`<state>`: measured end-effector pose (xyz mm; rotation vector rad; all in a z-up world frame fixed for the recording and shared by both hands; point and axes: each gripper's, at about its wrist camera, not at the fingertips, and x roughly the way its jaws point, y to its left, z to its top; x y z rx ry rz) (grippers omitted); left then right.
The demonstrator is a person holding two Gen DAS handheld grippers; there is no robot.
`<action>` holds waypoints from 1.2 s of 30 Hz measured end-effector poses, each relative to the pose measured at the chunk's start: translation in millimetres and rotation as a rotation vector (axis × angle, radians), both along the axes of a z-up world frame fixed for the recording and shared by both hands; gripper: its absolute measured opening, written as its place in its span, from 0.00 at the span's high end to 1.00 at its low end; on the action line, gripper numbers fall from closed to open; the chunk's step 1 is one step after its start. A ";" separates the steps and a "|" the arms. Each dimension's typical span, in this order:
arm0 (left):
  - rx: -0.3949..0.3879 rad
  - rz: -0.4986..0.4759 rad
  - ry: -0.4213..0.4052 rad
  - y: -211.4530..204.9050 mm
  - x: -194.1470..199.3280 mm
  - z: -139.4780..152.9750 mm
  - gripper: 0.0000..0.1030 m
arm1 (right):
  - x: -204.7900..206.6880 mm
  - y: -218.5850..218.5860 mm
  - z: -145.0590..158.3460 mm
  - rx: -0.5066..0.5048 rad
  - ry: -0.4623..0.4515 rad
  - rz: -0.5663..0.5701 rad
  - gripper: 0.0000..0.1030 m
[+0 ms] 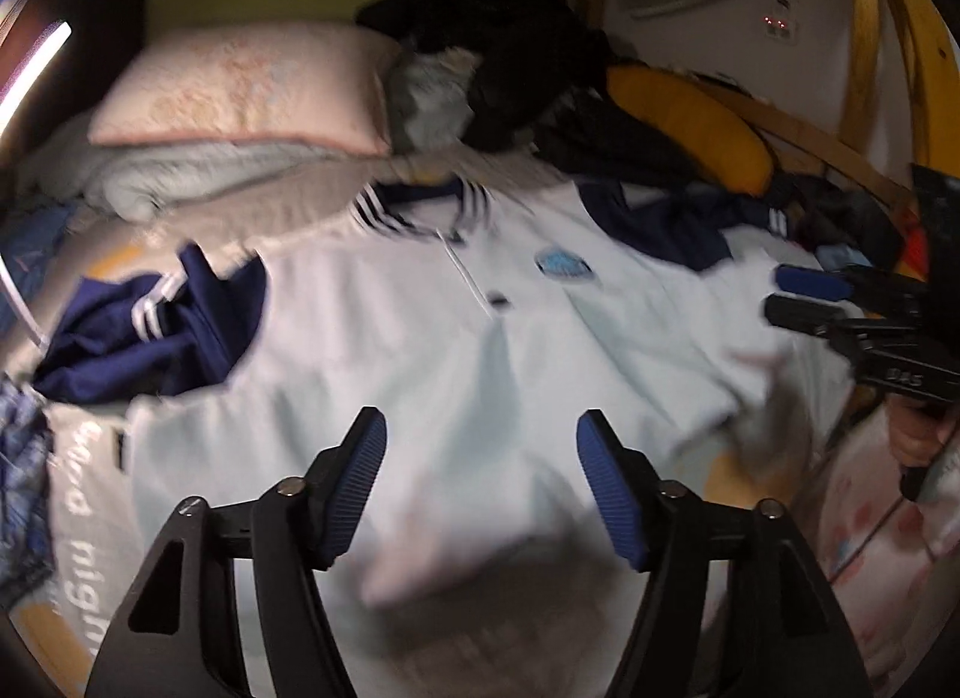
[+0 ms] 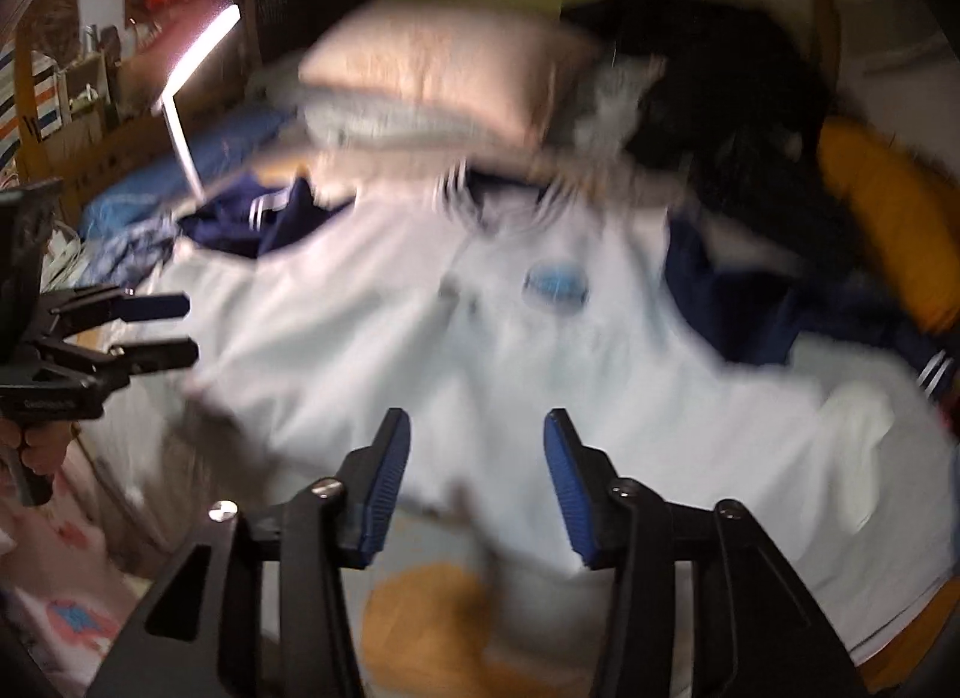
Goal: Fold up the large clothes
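A large white polo shirt with navy sleeves, a striped collar and a blue chest badge lies front up on the bed, collar at the far end. Its lower hem is rumpled near me. My left gripper hovers open above the lower part of the shirt, nothing between its blue pads. The right gripper shows at the right edge, over the shirt's side. In the right wrist view the shirt is blurred; my right gripper stands open and empty above its hem. The left gripper is at the far left.
A pink pillow on a folded grey blanket lies behind the collar. A black heap of clothes and a yellow cushion sit at the back right by a wooden frame. A lit lamp bar is at the left.
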<state>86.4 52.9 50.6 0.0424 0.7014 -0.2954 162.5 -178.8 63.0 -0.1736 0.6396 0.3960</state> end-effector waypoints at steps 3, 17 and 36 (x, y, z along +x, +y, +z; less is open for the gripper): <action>0.027 0.051 -0.062 1.3 17.4 25.1 0.17 | 19.1 -4.1 24.4 0.031 -0.020 -0.030 0.54; 0.037 0.176 -0.202 26.5 108.6 64.0 0.00 | 143.5 -100.1 87.7 0.147 -0.128 -0.379 0.40; 0.059 0.282 -0.062 61.3 137.9 6.8 0.00 | 267.0 -212.0 -46.8 0.178 0.348 -0.620 0.60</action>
